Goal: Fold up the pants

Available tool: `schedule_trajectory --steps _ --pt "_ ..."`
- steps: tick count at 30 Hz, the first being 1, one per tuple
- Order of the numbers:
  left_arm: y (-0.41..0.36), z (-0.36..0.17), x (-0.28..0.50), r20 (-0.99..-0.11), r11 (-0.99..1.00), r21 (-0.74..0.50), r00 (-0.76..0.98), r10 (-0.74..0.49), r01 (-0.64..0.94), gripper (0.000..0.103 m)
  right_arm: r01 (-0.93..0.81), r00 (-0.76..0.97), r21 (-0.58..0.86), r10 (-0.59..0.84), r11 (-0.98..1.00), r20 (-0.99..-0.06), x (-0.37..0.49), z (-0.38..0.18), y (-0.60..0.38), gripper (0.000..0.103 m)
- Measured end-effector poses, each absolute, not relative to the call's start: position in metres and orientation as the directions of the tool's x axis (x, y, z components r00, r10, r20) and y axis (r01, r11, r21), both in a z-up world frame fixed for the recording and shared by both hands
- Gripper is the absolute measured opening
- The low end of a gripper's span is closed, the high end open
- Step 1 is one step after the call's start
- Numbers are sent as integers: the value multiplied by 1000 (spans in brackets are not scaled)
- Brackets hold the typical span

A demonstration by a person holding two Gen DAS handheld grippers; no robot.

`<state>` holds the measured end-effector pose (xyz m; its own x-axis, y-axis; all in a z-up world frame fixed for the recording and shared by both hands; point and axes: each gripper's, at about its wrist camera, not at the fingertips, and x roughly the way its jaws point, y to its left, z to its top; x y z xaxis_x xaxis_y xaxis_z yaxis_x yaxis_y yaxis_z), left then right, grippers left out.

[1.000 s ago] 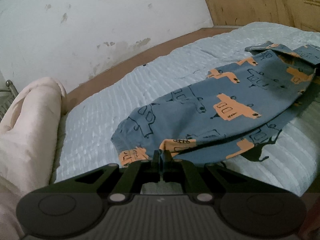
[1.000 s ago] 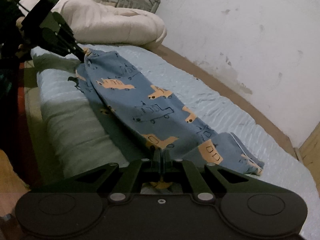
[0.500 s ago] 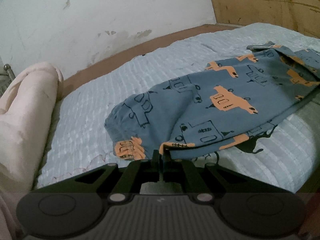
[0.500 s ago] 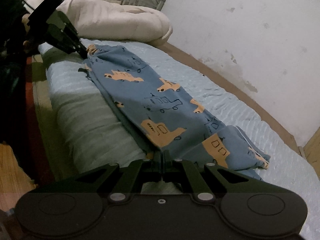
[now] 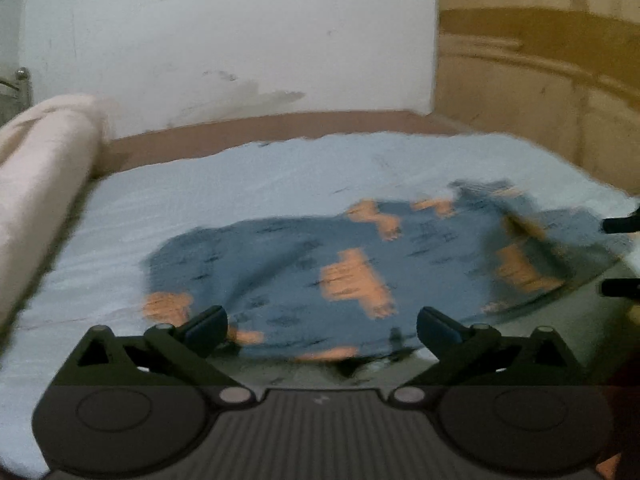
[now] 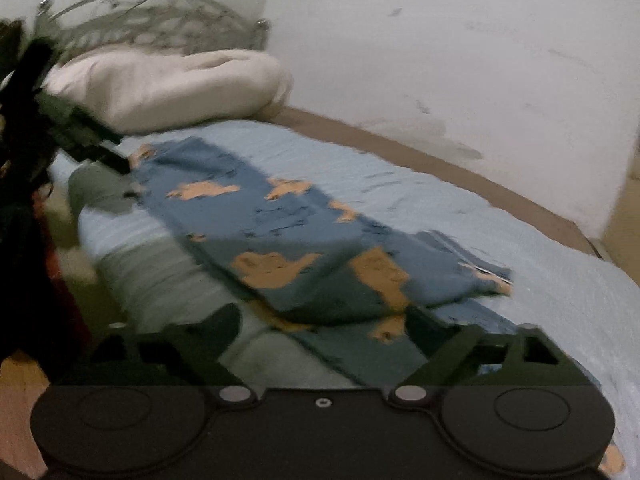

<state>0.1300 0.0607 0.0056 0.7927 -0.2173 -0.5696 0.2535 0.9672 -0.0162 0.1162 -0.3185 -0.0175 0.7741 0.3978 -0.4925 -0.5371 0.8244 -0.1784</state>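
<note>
Left wrist: pants [image 5: 360,272], blurred print.

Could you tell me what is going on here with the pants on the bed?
A person with a gripper in each hand is folding blue pants on a light blue bedsheet. The left gripper and right gripper are both opening, and neither pinches the cloth. The pants lie lengthwise near the bed's edge.

The pants [image 5: 360,264] were soft matt cloth on a ribbed quilted bedspread [image 5: 240,184]; the headboard [image 6: 160,20] was shiny metal.
</note>
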Motion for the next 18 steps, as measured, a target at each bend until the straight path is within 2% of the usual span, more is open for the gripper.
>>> schedule_trajectory --steps 8,14,15,17,18 --pt "-27 5 160 -472 885 -267 748 -466 382 102 -361 824 -49 294 931 -485 167 8 -371 102" --pt "-76 -7 191 -457 821 -413 690 -561 394 102 -381 744 89 363 920 -562 255 29 -379 102" --pt "-82 -10 194 -464 823 -416 688 -558 387 99 -393 727 89 369 915 -580 269 31 -373 102" --pt "-90 -16 202 -479 819 -430 673 -563 380 78 -402 691 70 352 913 -631 301 32 -354 101" --pt "-94 -19 205 -490 815 -443 660 -569 374 75 -392 685 45 324 919 -652 312 32 -344 94"
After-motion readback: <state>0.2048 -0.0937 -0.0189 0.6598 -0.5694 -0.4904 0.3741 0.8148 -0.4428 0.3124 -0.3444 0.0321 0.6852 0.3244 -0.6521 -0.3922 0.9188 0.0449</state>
